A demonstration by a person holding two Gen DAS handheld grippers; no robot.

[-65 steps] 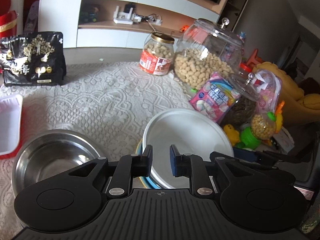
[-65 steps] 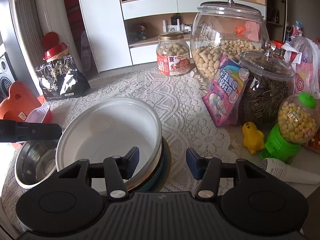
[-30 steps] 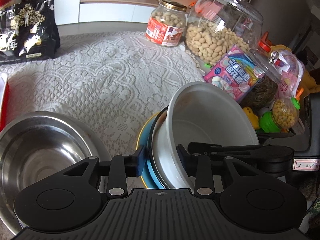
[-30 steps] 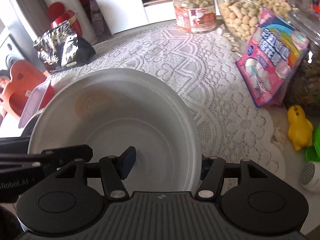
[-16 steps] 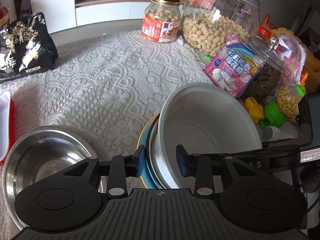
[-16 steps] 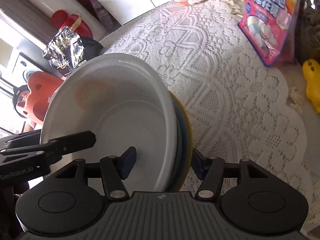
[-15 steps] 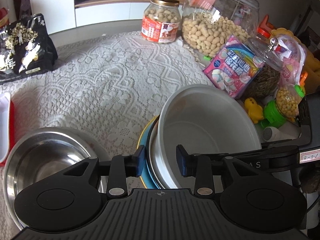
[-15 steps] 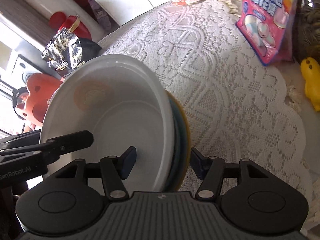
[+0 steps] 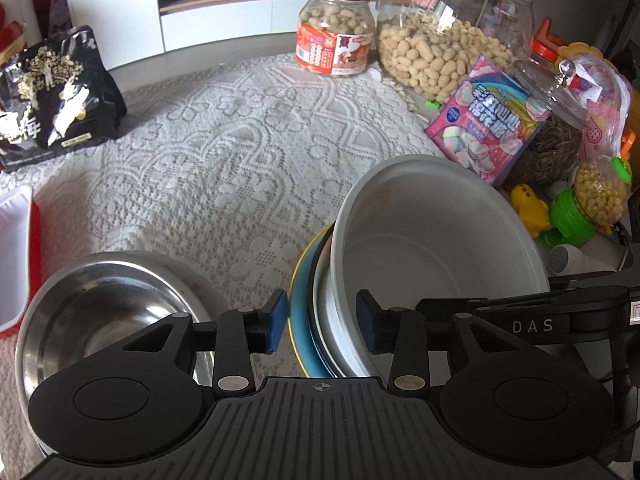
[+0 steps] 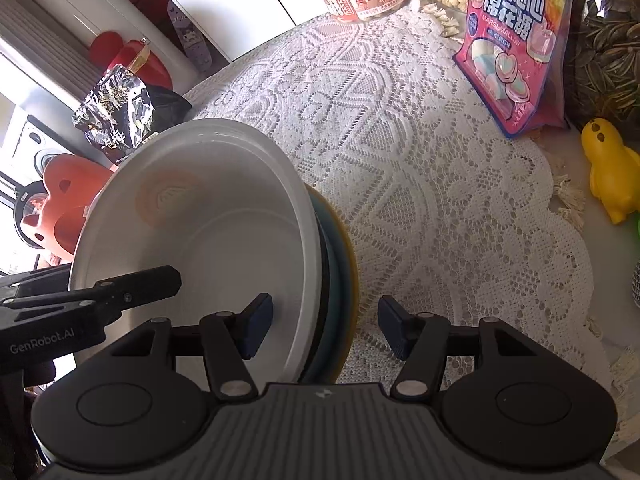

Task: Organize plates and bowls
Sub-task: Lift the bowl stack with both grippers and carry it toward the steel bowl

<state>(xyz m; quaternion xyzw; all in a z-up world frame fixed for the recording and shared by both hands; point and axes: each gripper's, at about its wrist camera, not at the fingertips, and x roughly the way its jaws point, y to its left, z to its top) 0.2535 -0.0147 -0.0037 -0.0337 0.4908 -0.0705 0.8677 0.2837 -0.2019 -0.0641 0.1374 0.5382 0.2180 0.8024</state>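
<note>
A white bowl [image 9: 436, 248] tops a stack with a dark-rimmed dish and a blue plate [image 9: 301, 320] that has a yellow edge. My left gripper [image 9: 322, 324] straddles the stack's near-left rim. Its jaws are opening, and a gap shows beside the left pad. My right gripper [image 10: 326, 326] straddles the opposite rim, one finger inside the white bowl [image 10: 224, 240] and the other outside, clear of the yellow edge [image 10: 352, 292]. A steel bowl [image 9: 108, 312] sits empty left of the stack.
A lace cloth [image 9: 240, 152] covers the table. Peanut jars [image 9: 440, 40], a pink marshmallow bag [image 9: 486, 124], a seed jar, a yellow duck [image 10: 612, 176] and a green candy dispenser [image 9: 588, 208] crowd the right. A black snack bag [image 9: 52, 96] and a red-and-white tray [image 9: 16, 264] sit left.
My left gripper's jaws have spread slightly, so its left pad has come off the blue plate's edge. The right wrist view has rolled and drawn nearer the stack.
</note>
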